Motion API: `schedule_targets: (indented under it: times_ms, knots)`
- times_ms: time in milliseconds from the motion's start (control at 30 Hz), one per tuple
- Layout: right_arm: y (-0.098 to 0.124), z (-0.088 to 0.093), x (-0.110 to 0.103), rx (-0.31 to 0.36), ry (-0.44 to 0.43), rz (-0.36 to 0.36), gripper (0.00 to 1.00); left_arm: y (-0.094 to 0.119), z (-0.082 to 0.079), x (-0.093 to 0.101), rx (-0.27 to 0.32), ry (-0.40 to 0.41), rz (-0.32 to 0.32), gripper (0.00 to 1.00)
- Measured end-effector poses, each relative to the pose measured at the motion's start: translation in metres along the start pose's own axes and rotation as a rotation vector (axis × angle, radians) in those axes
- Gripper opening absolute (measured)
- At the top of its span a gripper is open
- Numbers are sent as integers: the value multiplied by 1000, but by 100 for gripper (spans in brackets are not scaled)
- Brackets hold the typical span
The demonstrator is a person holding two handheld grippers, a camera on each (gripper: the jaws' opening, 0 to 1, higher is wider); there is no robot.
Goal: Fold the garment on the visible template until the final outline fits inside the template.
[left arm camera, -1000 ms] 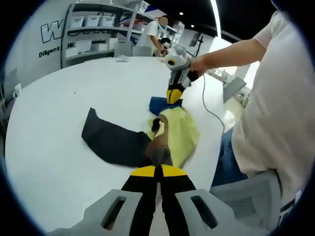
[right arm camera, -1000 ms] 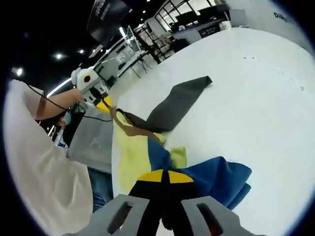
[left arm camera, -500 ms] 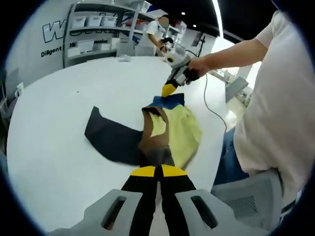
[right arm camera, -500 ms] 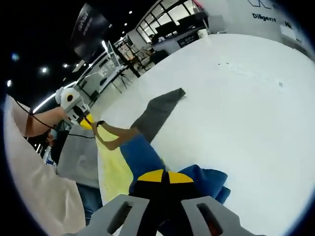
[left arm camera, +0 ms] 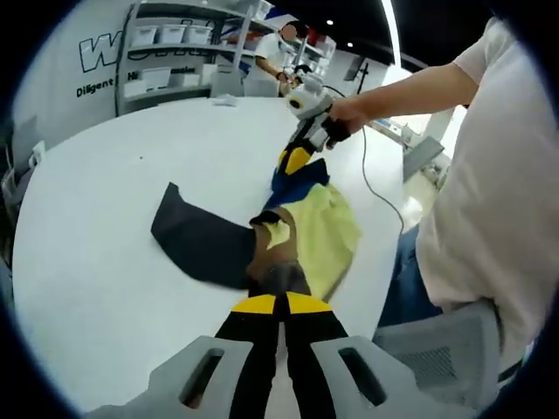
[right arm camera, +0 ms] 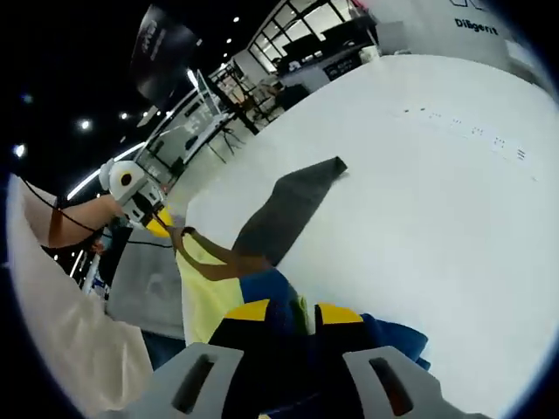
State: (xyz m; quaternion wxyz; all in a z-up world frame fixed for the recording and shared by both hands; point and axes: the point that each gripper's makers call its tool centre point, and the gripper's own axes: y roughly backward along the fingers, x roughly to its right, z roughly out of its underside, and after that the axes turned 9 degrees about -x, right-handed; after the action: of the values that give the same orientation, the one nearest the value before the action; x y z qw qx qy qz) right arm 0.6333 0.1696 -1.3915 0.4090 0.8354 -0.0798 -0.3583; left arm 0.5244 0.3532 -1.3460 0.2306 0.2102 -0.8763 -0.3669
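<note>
The garment lies bunched near the edge of the white table (left arm camera: 105, 262), with a dark panel (left arm camera: 199, 247), a yellow part (left arm camera: 325, 225), a blue part (left arm camera: 297, 179) and a brown edge (left arm camera: 272, 262). My left gripper (left arm camera: 278, 304) is shut on the brown edge at the near end. The same left gripper (right arm camera: 162, 223) shows in the right gripper view, pulling a brown strip (right arm camera: 214, 255) taut. My right gripper (right arm camera: 293, 312) stands open, its jaws apart with blue cloth (right arm camera: 293, 327) between them. In the left gripper view a hand holds that right gripper (left arm camera: 295, 159) at the garment's blue end.
A person in a white shirt (left arm camera: 489, 192) stands at the table's right edge beside a grey chair (left arm camera: 454, 349). A cable (left arm camera: 376, 196) hangs from the right gripper. Shelves with boxes (left arm camera: 166, 52) and another person (left arm camera: 275, 57) are behind the table. Bare tabletop (right arm camera: 437, 201) stretches beyond the garment.
The right gripper's jaws, shut on the blue cloth before, now stand apart. The garment is stretched out longer between the two grippers, and the brown edge has shifted.
</note>
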Motion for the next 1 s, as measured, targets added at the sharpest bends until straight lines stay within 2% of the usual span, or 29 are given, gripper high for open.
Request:
schedule_targets:
  times_ms: [33,167,300,400,600,700,1000]
  knots:
    - [-5,2,-1,-45,27,-1,15,0,1,0,0,3,-1,0]
    - [-22,4,0,-145,49,13,15,0,0,1,6,11,-5,0]
    - [-36,7,0,-201,43,8,13,1,0,0,13,20,-9,0]
    - [-35,14,0,-240,87,22,0,1,0,-1,17,24,-11,0]
    - [-17,9,-4,-149,64,11,0,3,2,-4,19,27,-16,0]
    - [1,2,-12,-46,15,-5,0,7,0,-10,26,34,-34,0]
    - [40,5,-40,71,13,-27,0,21,-13,-25,77,55,-72,0]
